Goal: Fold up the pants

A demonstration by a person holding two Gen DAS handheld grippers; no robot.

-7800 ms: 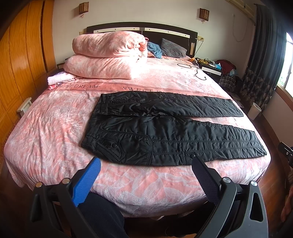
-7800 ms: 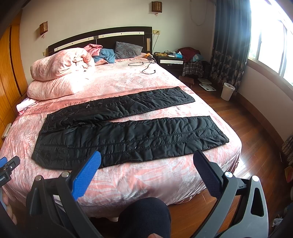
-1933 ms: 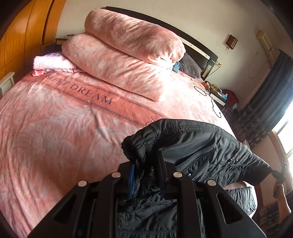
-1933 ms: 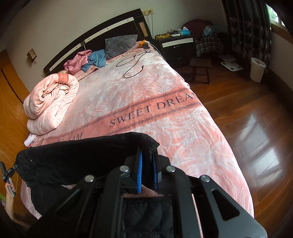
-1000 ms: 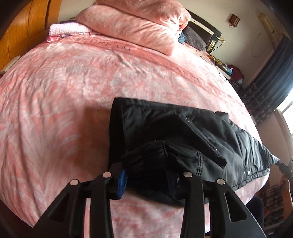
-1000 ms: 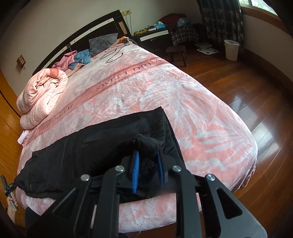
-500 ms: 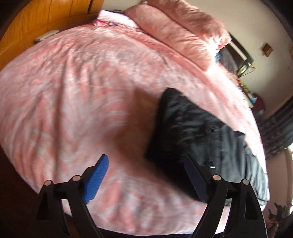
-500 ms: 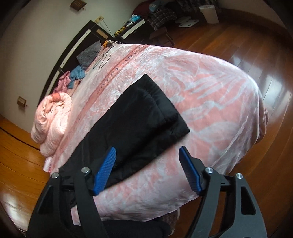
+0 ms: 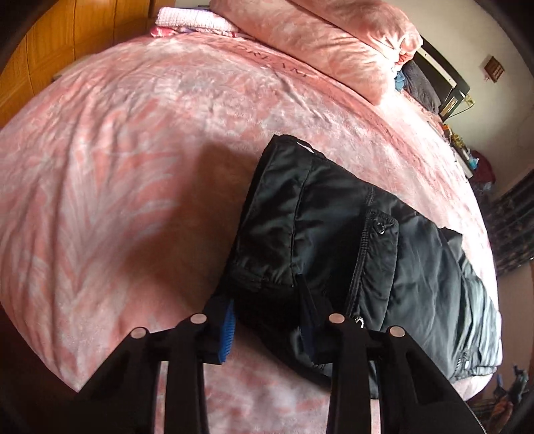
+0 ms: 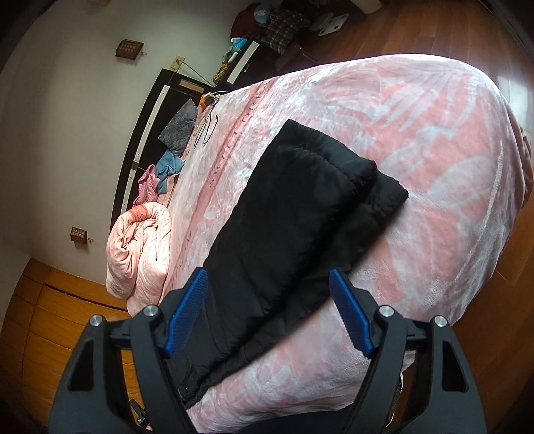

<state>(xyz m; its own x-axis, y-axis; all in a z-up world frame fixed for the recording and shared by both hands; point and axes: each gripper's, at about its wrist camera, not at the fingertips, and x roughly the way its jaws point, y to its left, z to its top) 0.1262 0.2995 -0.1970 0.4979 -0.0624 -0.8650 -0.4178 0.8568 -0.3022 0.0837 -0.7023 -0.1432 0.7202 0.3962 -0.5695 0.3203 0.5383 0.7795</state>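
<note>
Pants (image 9: 340,233) slick black quilted cloth; bedspread (image 9: 133,150) plush velvety pink; floor (image 10: 450,30) glossy wood.

1 pr black pants (image 9: 350,233), 1 bed (image 9: 133,167), 2 wall lamps (image 10: 129,49), 1 rolled pink duvet (image 10: 140,247), 2 hand-held grippers (image 10: 268,313).

Pink bedspread (image 9: 133,160); rolled pink quilt (image 10: 140,247) near dark headboard (image 10: 147,110); wooden floor (image 10: 434,30).

Home bedroom, pink-covered bed (image 9: 140,160), dark headboard (image 10: 147,110), folded quilt (image 10: 140,247), bedside cabinet (image 10: 243,56), wooden floor (image 10: 434,30)
</note>
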